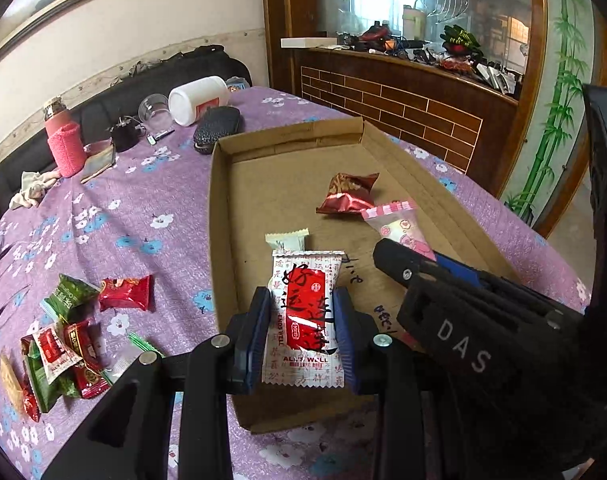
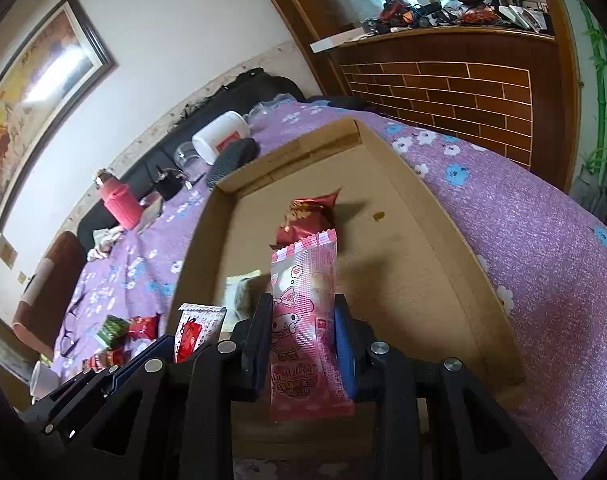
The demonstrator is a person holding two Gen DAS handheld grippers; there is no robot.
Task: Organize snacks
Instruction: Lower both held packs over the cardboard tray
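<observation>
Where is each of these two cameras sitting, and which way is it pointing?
Left wrist: rides the left gripper, looking down at its white-and-red packet over the cardboard tray; the right gripper shows.
Right wrist: rides the right gripper, looking down at its pink packet.
Shared: tray, both packets, dark red packet.

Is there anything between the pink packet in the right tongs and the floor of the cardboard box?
Nothing visible blocks it. The pink packet is held over the cardboard box, with bare floor to its right. A dark red packet lies just beyond its tip and a pale green one to its left.
</observation>
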